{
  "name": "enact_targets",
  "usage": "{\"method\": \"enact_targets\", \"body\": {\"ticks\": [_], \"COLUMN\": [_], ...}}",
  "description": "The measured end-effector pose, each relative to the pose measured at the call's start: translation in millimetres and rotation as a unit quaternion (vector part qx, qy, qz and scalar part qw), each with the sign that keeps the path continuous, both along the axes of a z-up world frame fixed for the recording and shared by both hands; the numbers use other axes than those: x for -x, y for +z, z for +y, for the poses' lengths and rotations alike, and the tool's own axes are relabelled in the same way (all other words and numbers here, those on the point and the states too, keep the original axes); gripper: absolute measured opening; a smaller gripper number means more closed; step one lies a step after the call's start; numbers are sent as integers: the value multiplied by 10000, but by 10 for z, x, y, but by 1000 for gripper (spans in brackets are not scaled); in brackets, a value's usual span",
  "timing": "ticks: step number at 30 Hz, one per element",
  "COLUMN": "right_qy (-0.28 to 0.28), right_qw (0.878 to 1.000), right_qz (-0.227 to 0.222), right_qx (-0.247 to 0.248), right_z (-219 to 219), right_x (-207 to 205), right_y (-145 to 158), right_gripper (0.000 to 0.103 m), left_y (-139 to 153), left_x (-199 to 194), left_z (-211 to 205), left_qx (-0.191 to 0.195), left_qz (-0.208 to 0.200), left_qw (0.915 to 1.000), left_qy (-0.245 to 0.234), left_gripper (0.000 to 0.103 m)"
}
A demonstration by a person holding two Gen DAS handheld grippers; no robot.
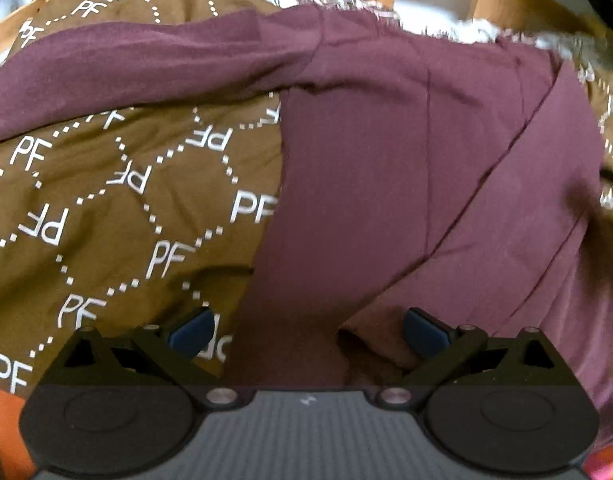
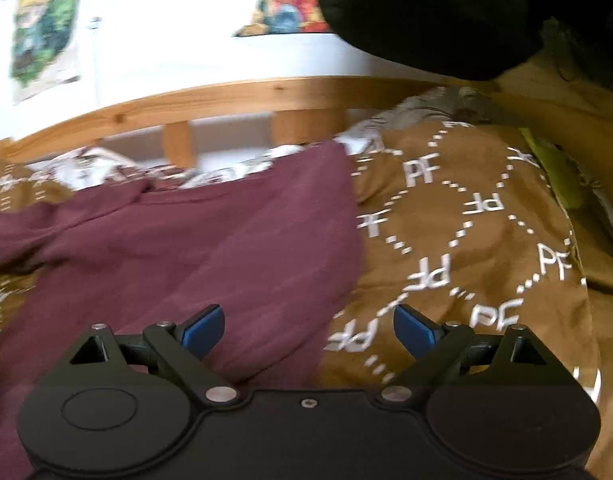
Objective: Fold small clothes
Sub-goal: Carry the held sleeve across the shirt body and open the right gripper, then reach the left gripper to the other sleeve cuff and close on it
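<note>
Two spread grippers over a maroon garment on a patterned bed cover.
Left gripper: blue fingers wide apart, maroon garment lying under the gap, unpinched. Right gripper: fingers wide apart, nothing clasped, straddling the garment's edge. Brown "PF" cover beneath the garment. Beyond: wooden bed rail, white wall.

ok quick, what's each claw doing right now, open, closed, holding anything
left claw: open, holding nothing, over the maroon garment.
right claw: open, holding nothing, above the garment's edge and the brown PF cover.
</note>
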State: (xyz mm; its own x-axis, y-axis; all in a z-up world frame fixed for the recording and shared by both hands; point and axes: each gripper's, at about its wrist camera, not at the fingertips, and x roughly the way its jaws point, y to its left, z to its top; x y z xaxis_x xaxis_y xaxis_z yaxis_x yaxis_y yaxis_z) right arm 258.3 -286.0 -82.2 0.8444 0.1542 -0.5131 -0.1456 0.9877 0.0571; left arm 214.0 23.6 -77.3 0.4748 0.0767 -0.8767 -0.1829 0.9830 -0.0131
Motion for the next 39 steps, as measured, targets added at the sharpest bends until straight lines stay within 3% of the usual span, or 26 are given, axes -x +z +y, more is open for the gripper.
{"method": "enact_targets", "body": {"ticks": [4,8,12,15,18,23,26,27,33,39], "right_qy": [-164,-138,74,29,-236,-398,-393,-419,-373,-119], "right_qw": [9997,9994,9990,9989,9985,9987,9991,9990,9993,9905], "right_qz": [-126,-112,82,58,-184,16,-31,-26,68,334], "right_qx": [-151,-291,-441,-474,-469,-330,-170,-178,-1,1328], "right_z": [-129,-187,-191,-183,-246,-312,-274,-281,-287,-79], "right_x": [-275,-525,-689,-689,-649,-691,-683,-678,-466,-258], "right_y": [-65,-120,-174,-120,9,-78,-119,-113,-88,-172], "right_gripper": [80,69,33,12,10,10,18,29,64,84], "left_y": [-74,-103,-118,-91,-77,-105,-109,-112,-114,-99], "left_x": [-5,4,-7,15,36,39,49,53,89,80], "left_z": [-120,-245,-268,-278,-341,-463,-479,-484,-536,-494], "left_qx": [-147,-457,-456,-419,-413,-728,-787,-813,-924,-786], "left_qz": [258,270,272,199,82,38,5,1,-33,15], "left_qw": [9993,9979,9979,9982,9976,9949,9943,9940,9927,9939], "left_qy": [-220,-375,-362,-390,-557,-705,-721,-735,-779,-773], "left_gripper": [102,102,102,102,102,102,102,102,102,102]}}
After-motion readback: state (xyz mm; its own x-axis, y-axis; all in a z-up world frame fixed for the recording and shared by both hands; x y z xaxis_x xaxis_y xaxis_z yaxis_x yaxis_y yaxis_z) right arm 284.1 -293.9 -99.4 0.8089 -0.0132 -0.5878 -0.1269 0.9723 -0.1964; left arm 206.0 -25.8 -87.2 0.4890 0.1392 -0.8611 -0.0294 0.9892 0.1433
